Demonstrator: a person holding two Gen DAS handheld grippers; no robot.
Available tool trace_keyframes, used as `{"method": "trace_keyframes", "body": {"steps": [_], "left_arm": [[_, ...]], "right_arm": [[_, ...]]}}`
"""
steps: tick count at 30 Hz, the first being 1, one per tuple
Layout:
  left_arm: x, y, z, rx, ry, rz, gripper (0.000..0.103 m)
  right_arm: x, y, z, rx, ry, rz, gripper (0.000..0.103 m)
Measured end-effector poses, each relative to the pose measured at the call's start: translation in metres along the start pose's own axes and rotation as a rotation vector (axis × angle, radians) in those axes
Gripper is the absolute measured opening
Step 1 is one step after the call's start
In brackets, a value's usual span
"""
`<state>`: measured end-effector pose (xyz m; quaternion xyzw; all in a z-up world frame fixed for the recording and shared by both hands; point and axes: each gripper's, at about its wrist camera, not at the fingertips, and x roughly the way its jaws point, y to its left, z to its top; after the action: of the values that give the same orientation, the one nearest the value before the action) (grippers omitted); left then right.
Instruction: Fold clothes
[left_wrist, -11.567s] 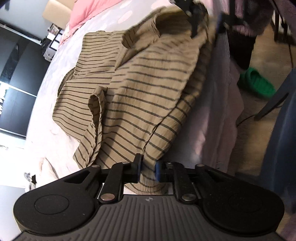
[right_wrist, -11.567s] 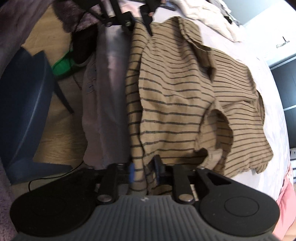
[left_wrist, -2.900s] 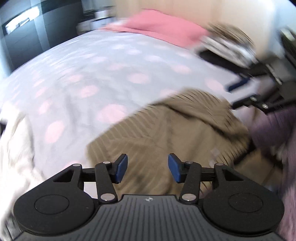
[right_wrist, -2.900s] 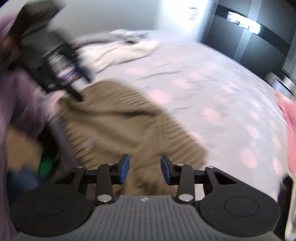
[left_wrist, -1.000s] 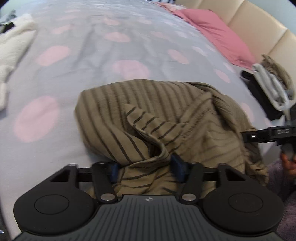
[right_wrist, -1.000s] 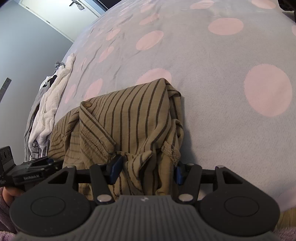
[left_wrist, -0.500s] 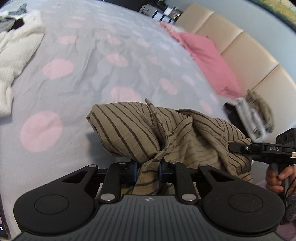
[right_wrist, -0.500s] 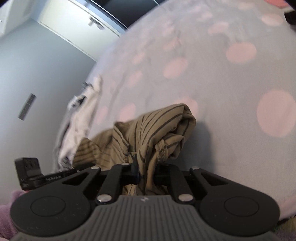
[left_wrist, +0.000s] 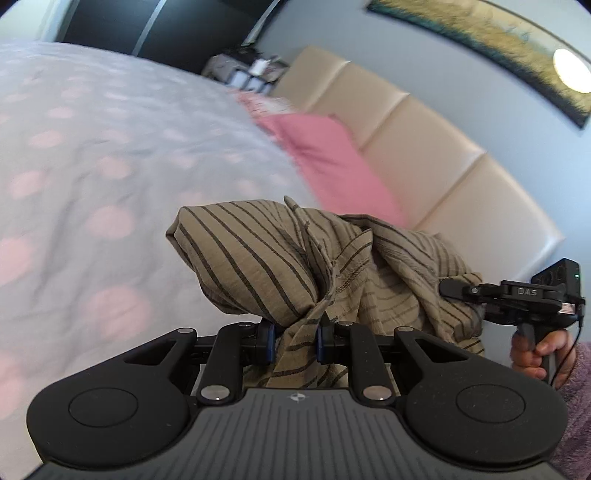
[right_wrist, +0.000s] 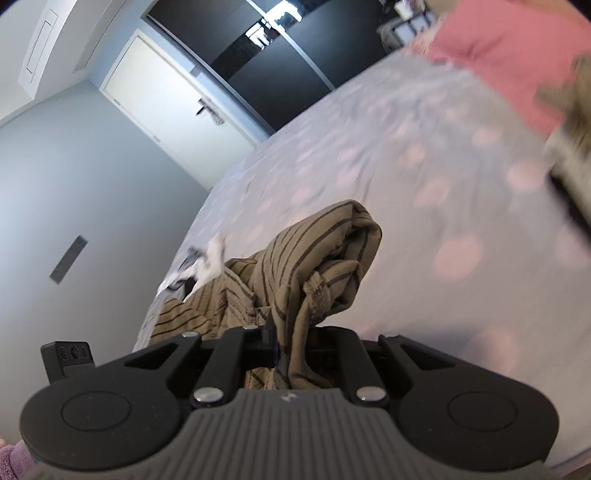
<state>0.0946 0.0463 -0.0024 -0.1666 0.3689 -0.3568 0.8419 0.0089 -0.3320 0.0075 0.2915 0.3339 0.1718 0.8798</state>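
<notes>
A tan shirt with thin dark stripes (left_wrist: 258, 258) hangs bunched in the air above the bed. My left gripper (left_wrist: 295, 341) is shut on a gathered fold of it, the cloth pinched between the blue pads. In the right wrist view the same striped shirt (right_wrist: 317, 254) droops in folds, and my right gripper (right_wrist: 293, 345) is shut on another bunch of its fabric. The right gripper (left_wrist: 461, 290) also shows at the right of the left wrist view, held by a hand (left_wrist: 543, 350), with cloth draped over its tip.
The bed's grey cover with pink dots (left_wrist: 92, 166) spreads under the shirt. A pink pillow (left_wrist: 332, 162) lies against a beige padded headboard (left_wrist: 424, 147). White clothes (right_wrist: 207, 262) lie at the bed's far edge. A dark wardrobe (right_wrist: 280, 66) and white door (right_wrist: 166, 103) stand behind.
A second ago both grippers stood open around the shirt on the bed. Both closed on its fabric and have risen, lifting the shirt off the cover.
</notes>
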Motion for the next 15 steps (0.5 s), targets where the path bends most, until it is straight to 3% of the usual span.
{"method": "trace_keyframes", "body": {"steps": [10, 15], "left_arm": [[0.112, -0.131, 0.049, 0.051, 0.017, -0.247, 0.016], [0.173, -0.192, 0.07, 0.055, 0.032, -0.326, 0.016]], "right_arm": [[-0.134, -0.035, 0.122, -0.105, -0.042, -0.223, 0.012], [-0.19, -0.061, 0.169, -0.143, -0.089, -0.328, 0.012]]}}
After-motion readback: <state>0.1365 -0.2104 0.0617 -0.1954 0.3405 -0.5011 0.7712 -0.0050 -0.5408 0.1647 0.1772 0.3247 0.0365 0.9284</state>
